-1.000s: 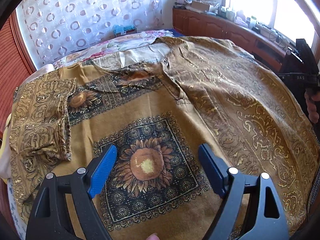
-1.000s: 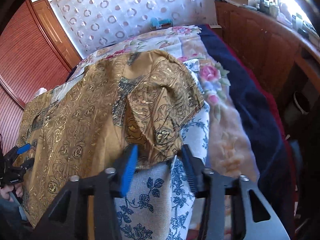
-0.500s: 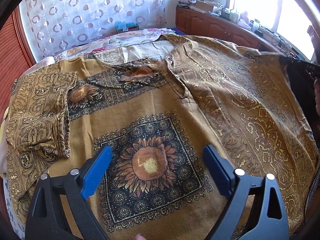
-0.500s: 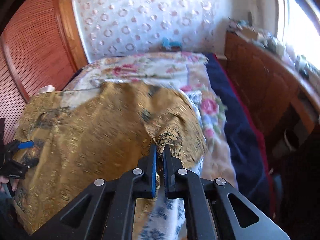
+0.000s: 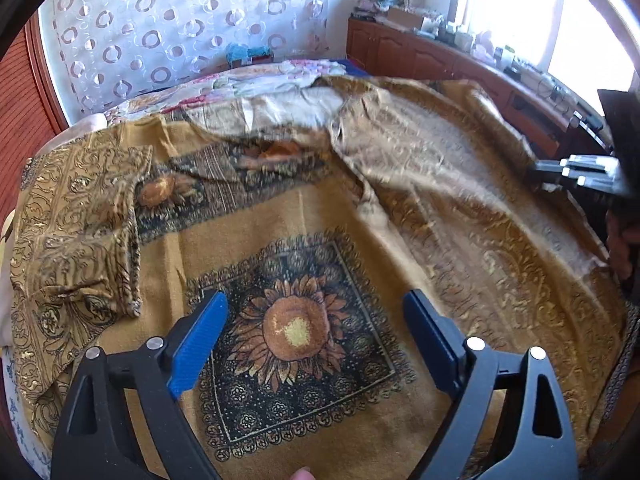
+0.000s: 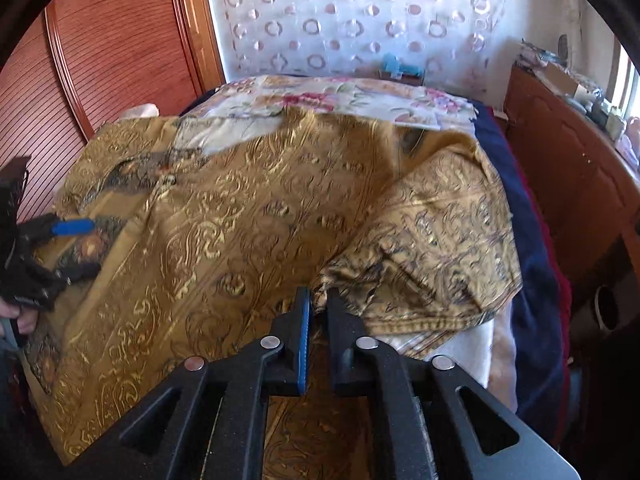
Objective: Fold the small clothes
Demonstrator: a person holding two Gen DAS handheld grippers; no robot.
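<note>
Golden patterned garment (image 5: 320, 240) spread across a bed (image 6: 532, 208), worked with two tongs.

Left tongs (image 5: 316, 320) hover spread wide above the sunflower print (image 5: 296, 328) at lower centre; right tongs (image 6: 318, 304) are pressed together, pinching a gathered fold of the garment at lower centre.

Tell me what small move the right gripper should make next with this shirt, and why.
Probably carry the pinched sleeve inward over the shirt body. The right gripper has its jaws shut on that fabric, the sleeve lies beyond the body, and the left gripper hangs open over the sunflower print.
</note>
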